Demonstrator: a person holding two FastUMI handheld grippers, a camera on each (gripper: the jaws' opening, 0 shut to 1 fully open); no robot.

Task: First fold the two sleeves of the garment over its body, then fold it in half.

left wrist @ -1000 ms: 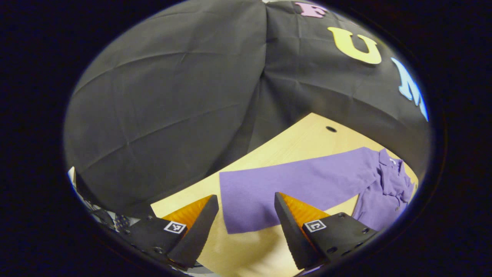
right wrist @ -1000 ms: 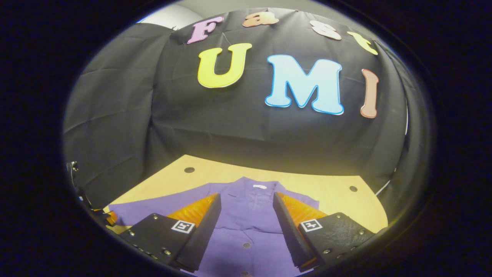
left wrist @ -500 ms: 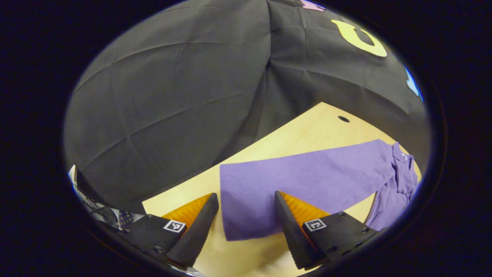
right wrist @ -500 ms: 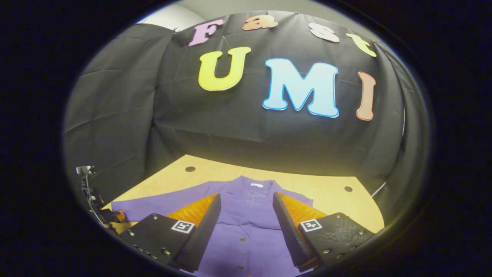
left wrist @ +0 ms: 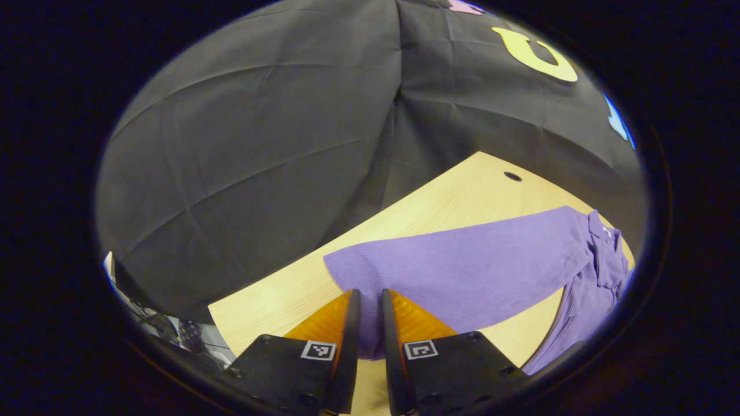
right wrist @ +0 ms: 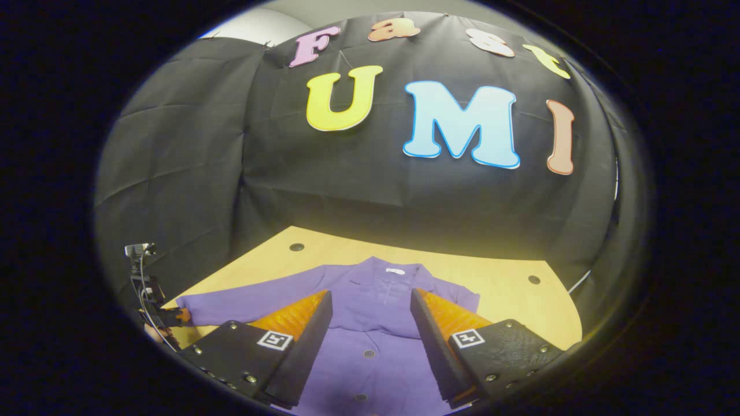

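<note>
On table (left wrist: pixel 451 196): one garment (right wrist: pixel 376 323) (purple).

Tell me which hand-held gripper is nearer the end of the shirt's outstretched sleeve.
Left. The left hand-held gripper is pinched on the sleeve end, cloth between its fingers. The right hand-held gripper hangs open over the shirt's buttoned front, away from that sleeve.

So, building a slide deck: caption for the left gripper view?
Left tongs shut on the cuff of the purple sleeve stretched across the table.
</note>
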